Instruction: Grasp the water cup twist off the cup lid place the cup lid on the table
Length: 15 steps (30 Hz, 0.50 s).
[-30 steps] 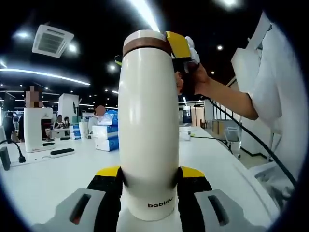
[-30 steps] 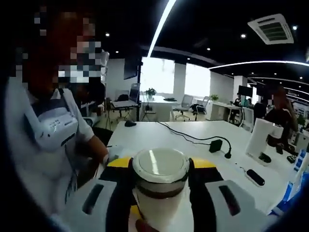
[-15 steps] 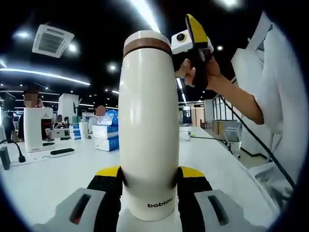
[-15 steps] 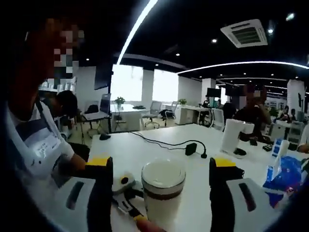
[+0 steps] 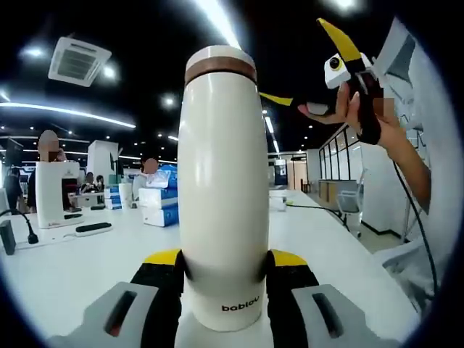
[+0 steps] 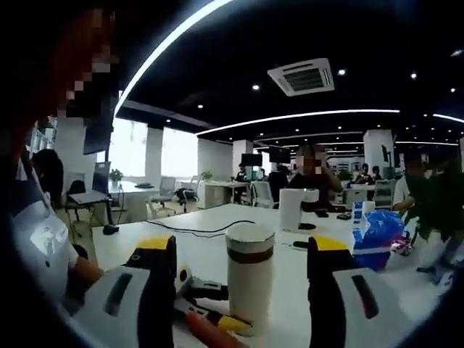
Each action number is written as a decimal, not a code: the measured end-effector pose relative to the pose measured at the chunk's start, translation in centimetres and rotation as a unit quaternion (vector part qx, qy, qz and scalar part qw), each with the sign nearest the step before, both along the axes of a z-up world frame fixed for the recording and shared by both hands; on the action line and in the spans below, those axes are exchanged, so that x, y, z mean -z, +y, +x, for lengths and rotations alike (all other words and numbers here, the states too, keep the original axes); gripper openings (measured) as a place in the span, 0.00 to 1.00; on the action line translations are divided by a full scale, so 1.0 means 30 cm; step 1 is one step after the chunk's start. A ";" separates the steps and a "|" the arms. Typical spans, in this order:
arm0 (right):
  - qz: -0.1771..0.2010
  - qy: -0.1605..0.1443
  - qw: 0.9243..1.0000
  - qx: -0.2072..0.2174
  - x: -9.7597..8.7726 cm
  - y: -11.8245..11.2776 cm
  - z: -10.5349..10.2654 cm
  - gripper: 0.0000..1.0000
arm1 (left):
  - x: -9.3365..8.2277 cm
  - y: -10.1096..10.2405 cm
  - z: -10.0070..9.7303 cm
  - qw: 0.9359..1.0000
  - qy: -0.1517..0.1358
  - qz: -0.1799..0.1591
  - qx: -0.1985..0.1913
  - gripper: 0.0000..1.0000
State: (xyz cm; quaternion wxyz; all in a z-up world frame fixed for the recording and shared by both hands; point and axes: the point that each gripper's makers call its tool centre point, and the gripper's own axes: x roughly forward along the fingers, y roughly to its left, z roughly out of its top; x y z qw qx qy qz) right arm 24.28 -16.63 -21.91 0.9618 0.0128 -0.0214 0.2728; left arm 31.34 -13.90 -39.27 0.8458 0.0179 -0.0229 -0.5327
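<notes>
The table point(image 5: 65, 268) runs white across the lower half of both views. On it stands the cup point(image 5: 221, 188), tall and cream, filling the middle of the left gripper view from bottom to near the top; the left gripper point(image 5: 223, 279) pinches its base between 2 yellow-and-black jaws at bottom centre. In the right gripper view the cup point(image 6: 249, 279) sits lower centre, further off.

The lid point(image 5: 220, 64), with its brown band, is on the cup at upper centre and looks unremoved.

What changed: 1 second ago the right gripper was closed around the lid; half a second ago it had let go and spread; now the right gripper point(image 5: 319, 69) is at the upper right of the left gripper view, lifted well clear of the cup, in a hand point(image 5: 362, 116). In its own view the right gripper point(image 6: 239, 290) has jaws spread wide at the bottom, the cup standing beyond them, touched by neither.

So the lid is no longer held. My guess is this is a release to re-grip between twists, or a failed grip; the lid is not yet off or on the table.
</notes>
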 end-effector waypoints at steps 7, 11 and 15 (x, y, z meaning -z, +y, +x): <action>-0.056 0.000 0.998 0.040 0.035 0.012 -0.002 0.74 | 0.001 -0.001 0.002 1.000 0.000 0.000 0.000 0.46; -0.043 0.020 0.998 0.043 0.078 0.031 -0.015 0.78 | 0.002 -0.001 0.002 1.000 -0.001 0.001 0.000 0.46; -0.035 0.030 0.998 0.043 0.117 0.047 0.001 0.83 | 0.002 -0.002 0.002 1.000 -0.001 0.001 0.000 0.46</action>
